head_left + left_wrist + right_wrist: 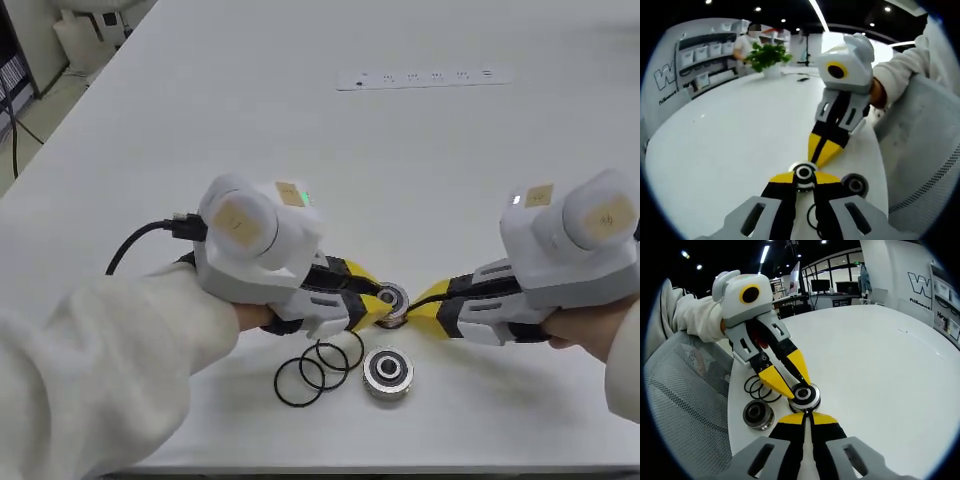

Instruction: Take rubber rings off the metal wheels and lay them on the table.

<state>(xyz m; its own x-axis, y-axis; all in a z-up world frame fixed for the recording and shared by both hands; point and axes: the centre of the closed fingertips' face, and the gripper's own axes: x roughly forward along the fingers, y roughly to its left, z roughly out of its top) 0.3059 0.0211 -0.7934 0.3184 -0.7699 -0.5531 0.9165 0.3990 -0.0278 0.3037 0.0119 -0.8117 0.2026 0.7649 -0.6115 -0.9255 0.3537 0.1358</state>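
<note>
The left gripper (380, 305) has its yellow-tipped jaws clamped on a small round metal wheel (392, 297) near the front edge of the white table (300, 120). Just below lie three overlapping black rubber rings (318, 368), with a second metal wheel (387, 371) beside them. The right gripper (416, 308), jaws together, touches the held wheel's rim.

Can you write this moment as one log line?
left gripper: shut on wheel | right gripper: shut, tips at wheel rim | rings: loose on table | second wheel: beside rings
</note>
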